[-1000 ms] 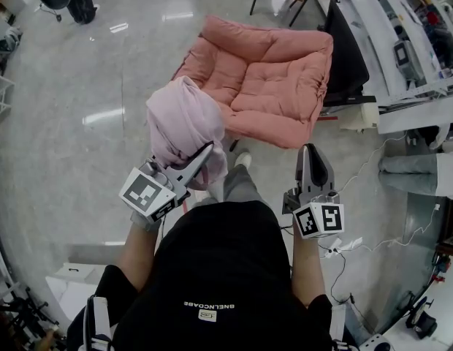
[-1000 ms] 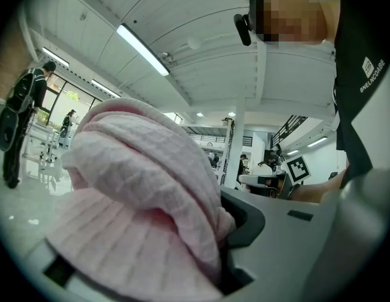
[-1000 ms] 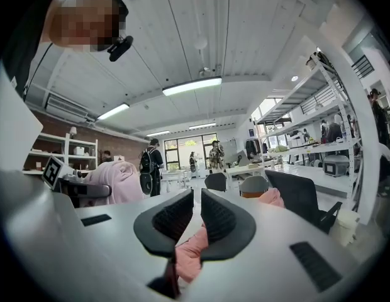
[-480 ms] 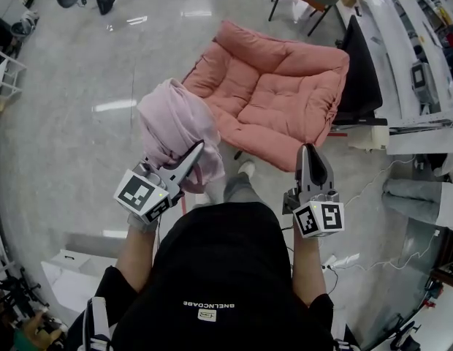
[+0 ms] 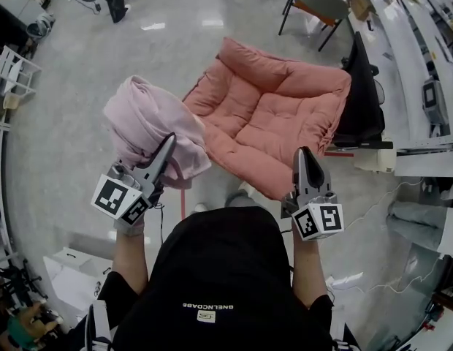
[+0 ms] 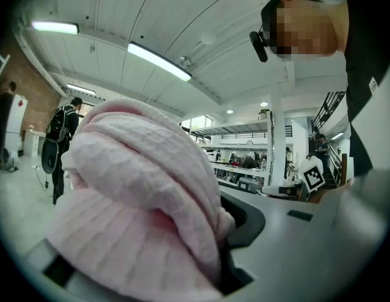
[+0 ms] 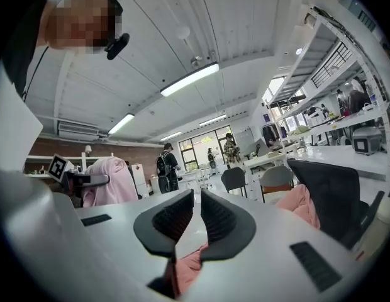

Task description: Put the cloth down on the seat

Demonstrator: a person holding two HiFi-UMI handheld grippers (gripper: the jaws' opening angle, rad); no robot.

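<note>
Glossy grey floor (image 5: 58,86), white workbenches (image 5: 405,57) at right, strip lights (image 6: 158,61) overhead.

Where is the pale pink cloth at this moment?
Head view, left side: the bundled pale pink cloth is clamped in the left hand-held gripper above the floor, left of the salmon cushioned seat, not on it.

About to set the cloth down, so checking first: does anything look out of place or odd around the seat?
Nothing stands out. The seat is bare and its cushion looks whole. The cloth is bunched in the shut left gripper, held to the seat's left, not yet over it. The right gripper is empty.
</note>
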